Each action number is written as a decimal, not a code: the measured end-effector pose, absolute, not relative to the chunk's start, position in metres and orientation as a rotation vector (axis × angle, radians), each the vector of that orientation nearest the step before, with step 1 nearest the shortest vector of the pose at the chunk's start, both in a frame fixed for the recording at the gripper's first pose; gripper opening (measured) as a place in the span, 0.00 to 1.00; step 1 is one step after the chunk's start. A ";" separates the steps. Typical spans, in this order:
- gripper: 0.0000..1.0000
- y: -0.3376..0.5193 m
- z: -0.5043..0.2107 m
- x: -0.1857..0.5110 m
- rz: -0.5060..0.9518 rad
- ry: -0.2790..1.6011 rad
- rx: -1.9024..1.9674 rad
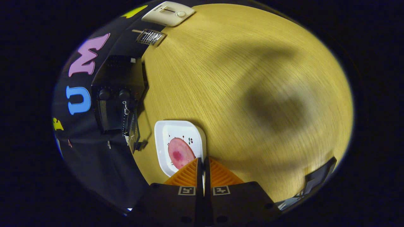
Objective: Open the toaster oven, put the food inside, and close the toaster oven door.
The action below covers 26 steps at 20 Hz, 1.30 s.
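A white square plate [164, 142] lies on the wooden table [252, 78] with a round pink slice of food [180, 153] on it. My gripper [203, 159] is shut, its fingers [189, 176] pressed onto the plate's near rim, and a white sliver of rim shows between them. The pink slice lies just ahead of the fingertips and a little to one side. Beyond the plate, against the booth wall, stands the black toaster oven [115, 91] with two knobs [104, 94] and a chain [126, 121] hanging from its front. Whether its door stands ajar I cannot tell.
A small wire rack [151, 37] and a white appliance with a slider and a knob [168, 13] sit farther along the wall past the oven. A dark flat object [318, 179] lies at the table's edge on the side away from the oven. A broad shadow falls on the tabletop.
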State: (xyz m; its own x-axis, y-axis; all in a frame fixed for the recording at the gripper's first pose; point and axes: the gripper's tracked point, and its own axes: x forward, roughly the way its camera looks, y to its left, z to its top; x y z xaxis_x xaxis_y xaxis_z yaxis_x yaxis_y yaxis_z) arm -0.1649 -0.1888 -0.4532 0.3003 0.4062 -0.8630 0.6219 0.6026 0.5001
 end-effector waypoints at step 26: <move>0.05 0.047 -0.378 -0.035 -0.330 0.901 1.331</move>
State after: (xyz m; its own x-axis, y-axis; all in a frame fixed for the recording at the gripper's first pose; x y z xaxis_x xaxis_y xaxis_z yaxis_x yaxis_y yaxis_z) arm -0.0353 0.0474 -0.3783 0.6341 0.2759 -0.7223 0.6772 0.2527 0.6910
